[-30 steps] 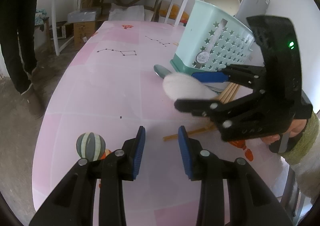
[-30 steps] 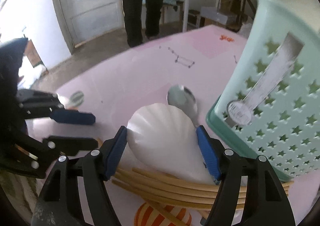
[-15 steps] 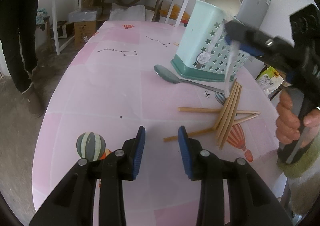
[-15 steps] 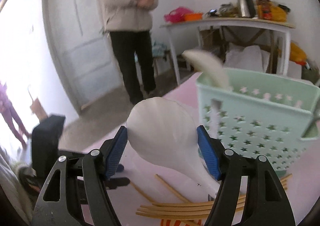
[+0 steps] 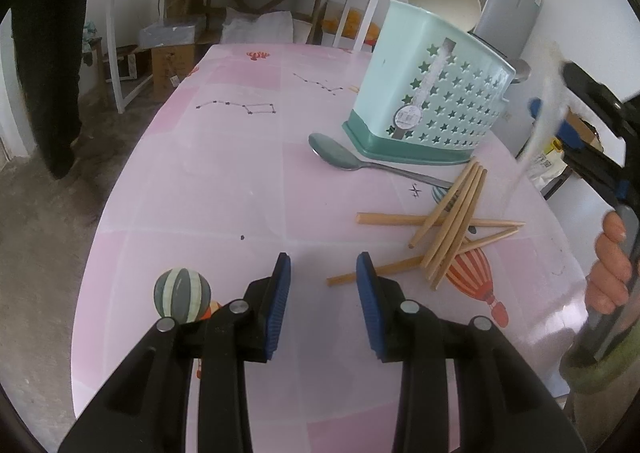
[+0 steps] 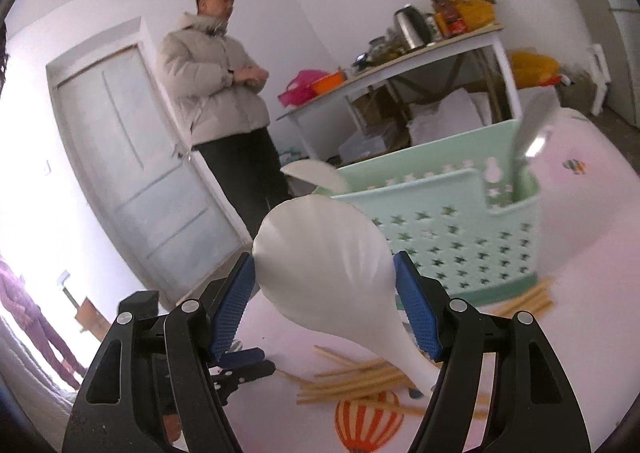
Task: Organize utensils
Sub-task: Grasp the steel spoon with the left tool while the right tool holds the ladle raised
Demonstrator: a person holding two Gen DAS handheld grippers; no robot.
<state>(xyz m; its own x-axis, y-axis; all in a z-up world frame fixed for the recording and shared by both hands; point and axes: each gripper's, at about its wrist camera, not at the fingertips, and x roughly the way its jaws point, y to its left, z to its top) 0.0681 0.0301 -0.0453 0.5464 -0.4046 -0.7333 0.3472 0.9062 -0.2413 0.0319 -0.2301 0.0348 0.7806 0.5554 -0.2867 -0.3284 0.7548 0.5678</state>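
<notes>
The right gripper (image 6: 324, 295) grips a white rice paddle (image 6: 324, 265) across its blade, raised above the bench (image 5: 224, 173) near the mint utensil caddy (image 6: 452, 229). The handle should go in first, clear of the rim. The left gripper (image 5: 322, 285) waits open and empty beside scattered chopsticks (image 5: 452, 217).

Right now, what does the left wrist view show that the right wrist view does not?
Only the left wrist view shows the metal spoon lying on the table and the open left gripper. Only the right wrist view shows the white rice paddle clamped in the right gripper. Both show the mint utensil basket and the chopsticks.
</notes>
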